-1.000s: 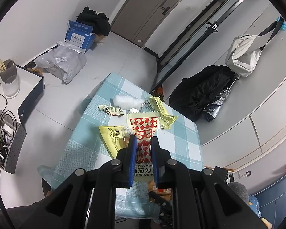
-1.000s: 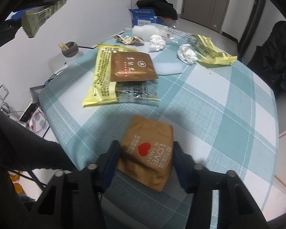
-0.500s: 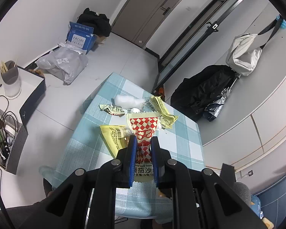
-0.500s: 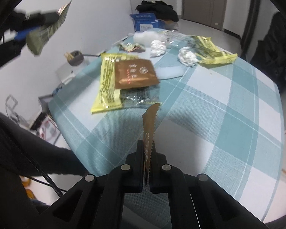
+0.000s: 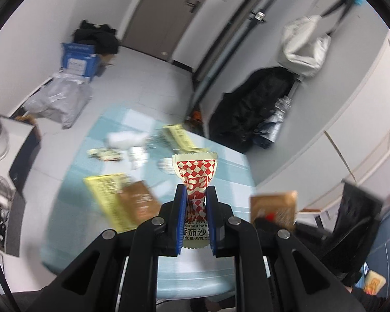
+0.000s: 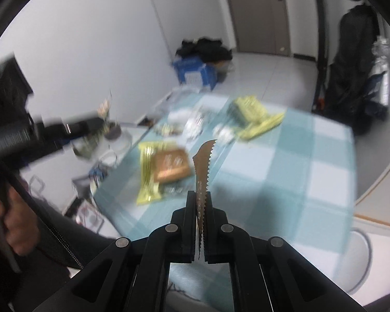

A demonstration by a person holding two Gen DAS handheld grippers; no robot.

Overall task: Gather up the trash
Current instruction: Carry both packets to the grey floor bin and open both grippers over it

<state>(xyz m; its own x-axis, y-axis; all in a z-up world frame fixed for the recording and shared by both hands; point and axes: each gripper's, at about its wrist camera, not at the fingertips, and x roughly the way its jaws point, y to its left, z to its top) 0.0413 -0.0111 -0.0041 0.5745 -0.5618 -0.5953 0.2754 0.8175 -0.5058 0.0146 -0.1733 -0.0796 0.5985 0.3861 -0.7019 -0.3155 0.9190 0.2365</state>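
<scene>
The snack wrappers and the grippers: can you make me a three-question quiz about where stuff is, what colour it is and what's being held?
1. Where is the flat brown packet?
A) on the yellow wrapper
B) on the floor
C) in the blue box

2. What colours pattern the wrapper in the left gripper?
A) blue and green
B) red and white
C) black and pink

3. What is the right gripper doing?
A) open, holding nothing
B) pressing on the checked tablecloth
C) shut on a thin brown wrapper

Answers: 1 A, it overlaps the yellow one. 2 B, the checks show. 3 C, the saw-toothed edge sticks out.
</scene>
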